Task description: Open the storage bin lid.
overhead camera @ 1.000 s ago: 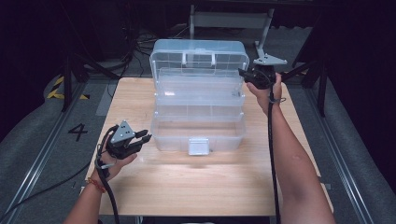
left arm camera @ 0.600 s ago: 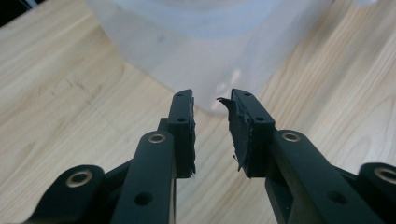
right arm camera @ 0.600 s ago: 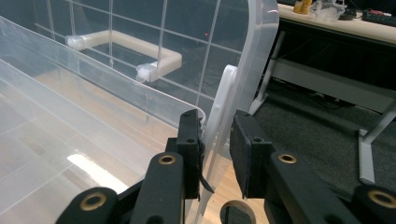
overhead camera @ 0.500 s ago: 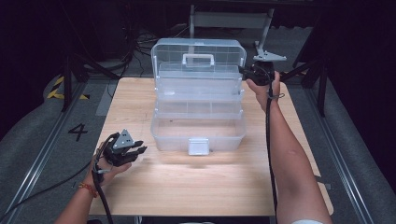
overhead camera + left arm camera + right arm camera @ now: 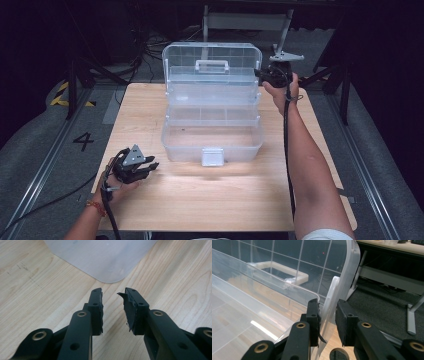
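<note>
1. The clear plastic tool box stands open mid-surface, its trays and bottom bin empty.
2. The right gripper is clamped on the lid's side wall; a slip would let the lid drop.
3. The left gripper, jaws just opening, apart on nothing, sits near the front-left corner above the wooden surface.
</note>
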### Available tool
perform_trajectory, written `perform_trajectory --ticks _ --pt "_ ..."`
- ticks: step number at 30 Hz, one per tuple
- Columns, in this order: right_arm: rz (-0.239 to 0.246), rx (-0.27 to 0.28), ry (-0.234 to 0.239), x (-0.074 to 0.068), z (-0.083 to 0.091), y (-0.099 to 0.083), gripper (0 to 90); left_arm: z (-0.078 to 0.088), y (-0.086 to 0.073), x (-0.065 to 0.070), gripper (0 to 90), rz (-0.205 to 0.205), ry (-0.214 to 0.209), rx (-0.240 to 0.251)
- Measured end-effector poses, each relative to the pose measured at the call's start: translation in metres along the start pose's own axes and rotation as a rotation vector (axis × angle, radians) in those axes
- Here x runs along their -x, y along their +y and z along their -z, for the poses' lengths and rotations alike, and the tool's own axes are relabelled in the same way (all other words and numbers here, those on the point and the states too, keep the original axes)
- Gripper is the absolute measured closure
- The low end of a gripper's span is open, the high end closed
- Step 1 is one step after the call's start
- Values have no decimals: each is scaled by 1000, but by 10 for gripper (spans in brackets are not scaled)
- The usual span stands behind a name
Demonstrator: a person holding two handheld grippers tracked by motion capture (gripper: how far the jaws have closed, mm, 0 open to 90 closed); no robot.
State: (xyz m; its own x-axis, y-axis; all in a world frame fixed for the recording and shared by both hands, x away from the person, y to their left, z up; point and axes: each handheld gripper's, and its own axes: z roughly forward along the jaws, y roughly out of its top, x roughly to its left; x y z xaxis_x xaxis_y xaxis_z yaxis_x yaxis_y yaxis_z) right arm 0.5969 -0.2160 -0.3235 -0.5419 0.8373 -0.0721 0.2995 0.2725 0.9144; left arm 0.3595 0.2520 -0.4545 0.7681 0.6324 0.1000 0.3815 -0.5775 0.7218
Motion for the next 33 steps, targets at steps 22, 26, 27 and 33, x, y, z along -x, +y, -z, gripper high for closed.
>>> perform_trajectory --ticks 22,26,27,33 --pt "-47 -53 24 12 -21 6 722 -8 -9 11 676 9 -52 -19" --pt "-46 -74 19 12 -23 8 717 -11 -10 13 657 7 -58 -25" --pt "-50 -80 20 13 -25 8 716 -13 -10 14 655 -5 -63 -34" --pt "-67 -91 23 16 -29 8 715 -17 -12 17 652 -7 -82 -41"
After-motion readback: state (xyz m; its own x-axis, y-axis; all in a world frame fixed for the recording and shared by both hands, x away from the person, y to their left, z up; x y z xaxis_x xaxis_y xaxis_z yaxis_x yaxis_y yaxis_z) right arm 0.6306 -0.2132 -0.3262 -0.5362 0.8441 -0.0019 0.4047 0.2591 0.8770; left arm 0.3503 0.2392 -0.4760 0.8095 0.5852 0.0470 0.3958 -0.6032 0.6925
